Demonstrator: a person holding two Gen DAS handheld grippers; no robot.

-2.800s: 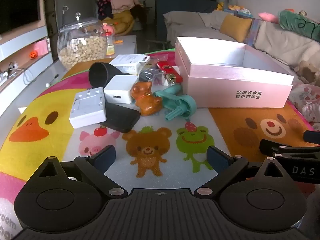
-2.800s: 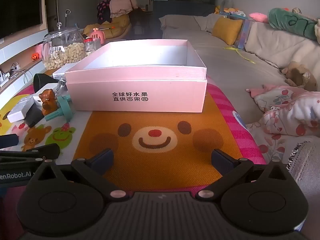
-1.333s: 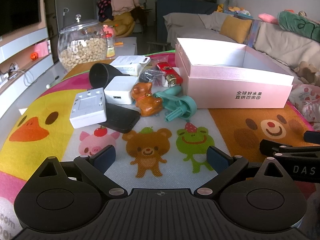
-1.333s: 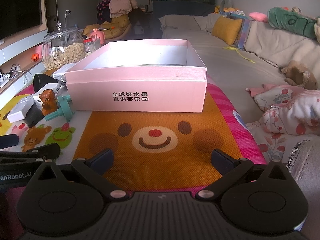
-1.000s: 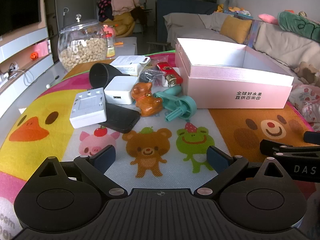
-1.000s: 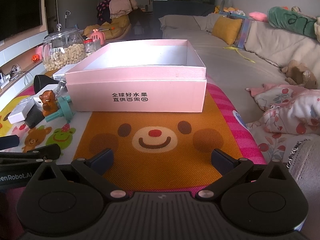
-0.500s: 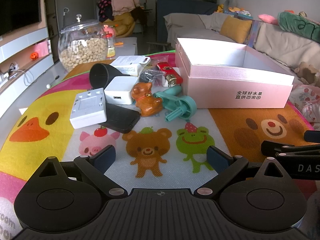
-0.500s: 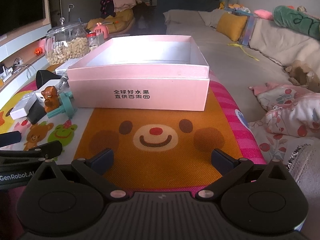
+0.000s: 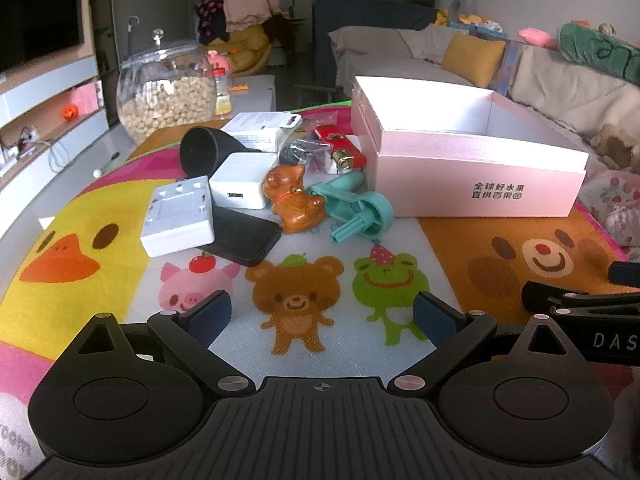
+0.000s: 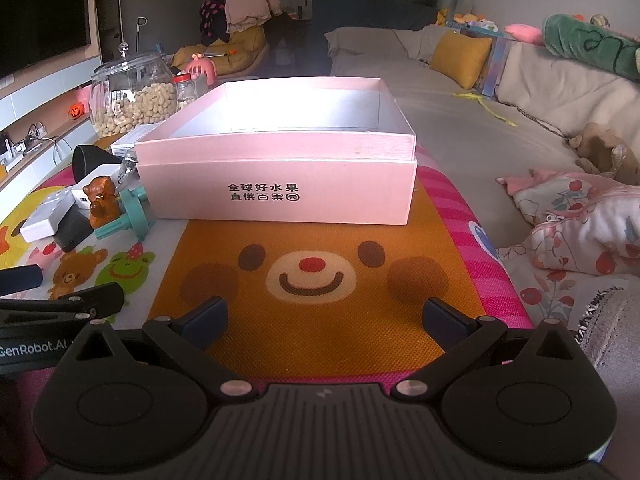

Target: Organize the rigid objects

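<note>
The pink box [image 10: 276, 176] stands open-topped on the cartoon play mat [image 9: 296, 300], its long front wall facing the right wrist camera and printed in black with two lines of Chinese characters, 全球好水果 above 直供百果园. To its left the loose objects lie in a cluster: a brown bear figurine [image 9: 294, 200] upright, a teal plastic handle piece [image 9: 354, 208] whose long axis runs from the box's corner toward the near left, a white charger block [image 9: 242, 180], a flat white adapter [image 9: 178, 216] resting partly on a black phone [image 9: 244, 234], a black cone [image 9: 204, 150] lying on its side with its mouth to the left, and a red lighter [image 9: 340, 146] with small gold print I cannot read. The left gripper [image 9: 320, 316] hovers over the mat with fingers spread wide and empty; the right gripper [image 10: 322, 318] likewise gapes apart, empty. "GenRobot.AI" shows on the left gripper's side in the right view, "DAS" on the right one's.
</note>
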